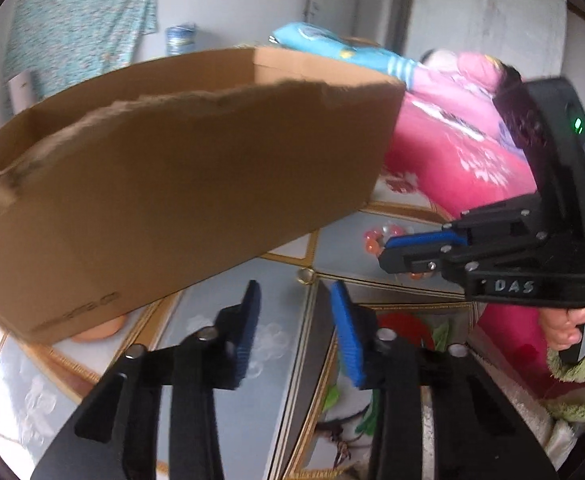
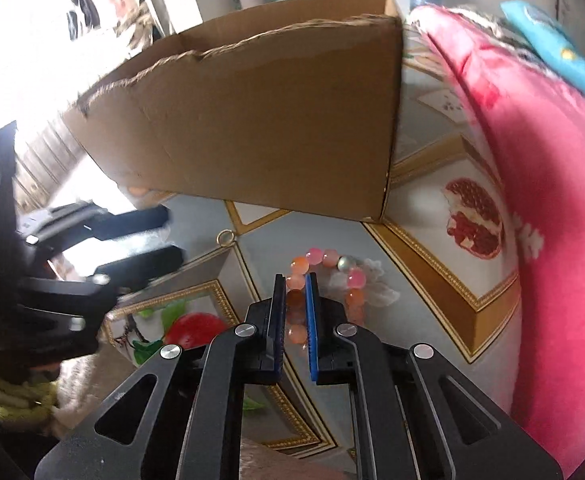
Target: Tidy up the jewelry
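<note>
A bracelet of pink and orange beads [image 2: 350,278] lies on the patterned table cover. My right gripper [image 2: 295,280] is shut on its near side, with a few beads pinched between the blue pads. From the left wrist view the same right gripper [image 1: 386,254] reaches in from the right, over the beads [image 1: 371,239]. A small gold ring [image 2: 225,237] lies on the cover to the left of the bracelet. My left gripper [image 1: 295,300] stands open just short of the ring [image 1: 303,276], nothing between its pads. In the right wrist view the left gripper [image 2: 174,235] points at the ring.
A torn-edged cardboard box [image 1: 172,180] stands tilted just behind the jewelry, also in the right wrist view [image 2: 272,120]. A pink flowered blanket [image 2: 552,240] piles up along the right. The table cover [image 2: 432,300] has gold borders and fruit prints. A hand [image 1: 572,320] holds the right gripper.
</note>
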A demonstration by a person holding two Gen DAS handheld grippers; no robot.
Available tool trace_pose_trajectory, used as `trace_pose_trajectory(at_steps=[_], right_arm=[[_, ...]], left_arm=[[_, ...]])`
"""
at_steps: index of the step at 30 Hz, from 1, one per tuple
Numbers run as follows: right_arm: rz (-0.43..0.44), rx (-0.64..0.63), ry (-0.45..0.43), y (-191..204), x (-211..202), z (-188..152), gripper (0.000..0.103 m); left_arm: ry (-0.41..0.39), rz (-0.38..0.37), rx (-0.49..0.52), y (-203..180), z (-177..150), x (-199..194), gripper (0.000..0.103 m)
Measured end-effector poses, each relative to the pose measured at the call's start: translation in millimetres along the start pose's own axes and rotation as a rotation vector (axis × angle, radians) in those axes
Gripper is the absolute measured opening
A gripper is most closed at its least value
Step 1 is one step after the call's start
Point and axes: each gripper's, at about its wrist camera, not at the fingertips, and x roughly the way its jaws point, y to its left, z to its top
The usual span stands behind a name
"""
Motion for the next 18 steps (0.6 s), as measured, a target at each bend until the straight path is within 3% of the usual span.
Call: trace_pose_trajectory(at_steps=[4,13,18], right_arm=[[0.042,0.007,-0.011,-8,-3,-3,0.008],[0.114,0.04,-0.033,-23,-8,-8,0.008],[0.129,0.046,-0.042,-29,-10,-11,0.008]], left_arm=[[0.04,-0.009,0.055,-4,6,14,0.023],[0.089,0.002,0.142,-16,18,30,0.02],[0.104,0.021,0.171,-18,21,33,0.01]])
